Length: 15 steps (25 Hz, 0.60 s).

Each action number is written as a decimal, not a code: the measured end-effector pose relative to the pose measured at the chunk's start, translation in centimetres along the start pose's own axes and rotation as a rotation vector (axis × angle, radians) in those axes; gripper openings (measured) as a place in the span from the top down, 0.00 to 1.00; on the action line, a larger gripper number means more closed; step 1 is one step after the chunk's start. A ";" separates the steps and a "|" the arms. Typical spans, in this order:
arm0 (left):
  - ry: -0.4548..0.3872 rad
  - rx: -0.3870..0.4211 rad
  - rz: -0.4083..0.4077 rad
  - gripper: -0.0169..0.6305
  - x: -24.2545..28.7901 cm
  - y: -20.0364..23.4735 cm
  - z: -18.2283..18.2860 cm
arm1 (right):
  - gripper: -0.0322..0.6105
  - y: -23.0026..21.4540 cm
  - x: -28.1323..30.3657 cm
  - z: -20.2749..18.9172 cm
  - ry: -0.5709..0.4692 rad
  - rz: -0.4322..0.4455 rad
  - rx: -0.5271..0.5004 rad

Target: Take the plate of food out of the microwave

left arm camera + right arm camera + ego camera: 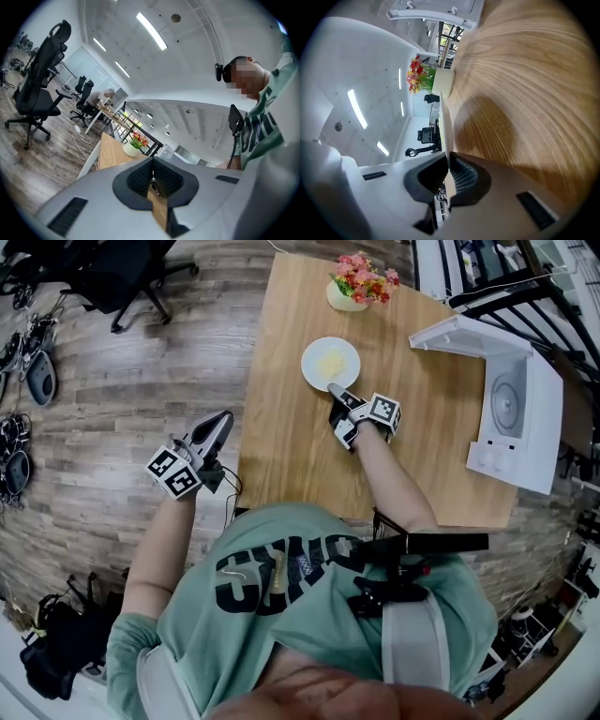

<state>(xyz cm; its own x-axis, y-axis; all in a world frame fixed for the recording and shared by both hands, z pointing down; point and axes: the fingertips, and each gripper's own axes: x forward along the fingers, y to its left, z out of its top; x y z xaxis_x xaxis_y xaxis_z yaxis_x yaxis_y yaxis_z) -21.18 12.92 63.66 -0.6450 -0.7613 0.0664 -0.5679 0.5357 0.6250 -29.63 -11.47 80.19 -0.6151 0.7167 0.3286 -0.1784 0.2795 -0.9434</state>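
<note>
Person (309, 615): green shirt, nearest the lens, standing at the near edge of the wooden surface (281, 456).
Right claw (336, 390): clenched on the near rim of the plate (349, 351). In the right gripper view the thin white rim runs edge-on between the ribbed pads (461, 176).
Left claw (222, 420): clenched on nothing, jaws meeting. It is held off the left edge of the surface, over the floor (112, 409).
Plate: white and round, out in the open over the far middle of the surface, well apart from the microwave (539, 427). Whether it rests on the wood or hangs just above it cannot be told.
Food (330, 364): pale yellow heap at the plate's centre.
Microwave: white, at the right edge of the surface, with its door (459, 338) swung wide. The turntable inside shows bare.
Flower pot (352, 294): at the far edge of the surface, just beyond the plate.
Plate relative to claws: the right claw grips it at the rim nearest the person, with the rest of the plate reaching away past the tips. The left claw is well apart from it.
Progress (judged): the removal itself looks done, since the plate is clear of the chamber. What likely remains is settling it on the wood and letting go of the rim. The door is not yet shut.
</note>
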 end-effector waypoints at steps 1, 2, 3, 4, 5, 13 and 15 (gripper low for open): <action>-0.002 -0.001 0.001 0.97 -0.2 0.1 0.0 | 0.92 0.0 0.2 -0.2 0.003 0.000 0.001; -0.005 -0.002 0.003 0.97 -0.4 0.2 0.1 | 0.92 0.0 0.5 -0.3 0.006 -0.002 0.003; -0.007 -0.003 0.004 0.97 -0.6 0.3 0.1 | 0.92 -0.2 0.7 -0.4 0.009 -0.009 0.004; -0.009 -0.005 0.006 0.97 -0.7 0.4 0.1 | 0.92 -0.4 0.9 -0.5 0.012 -0.023 0.000; -0.009 -0.008 0.008 0.97 -0.8 0.5 0.0 | 0.92 -0.6 1.1 -0.4 0.014 -0.048 -0.015; -0.023 -0.008 0.010 0.97 -1.9 0.4 0.5 | 0.74 -1.9 0.0 1.1 0.087 -0.496 -0.455; -0.016 -0.008 0.004 0.97 -2.3 0.1 0.6 | 0.69 -2.2 -0.6 0.7 0.122 -0.551 -0.482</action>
<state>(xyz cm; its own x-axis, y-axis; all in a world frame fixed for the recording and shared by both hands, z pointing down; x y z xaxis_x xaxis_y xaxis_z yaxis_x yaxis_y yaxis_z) -20.01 14.96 63.09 -0.6554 -0.7532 0.0559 -0.5617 0.5355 0.6307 -29.40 -12.95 82.09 -0.4394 0.4499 0.7775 -0.0621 0.8483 -0.5259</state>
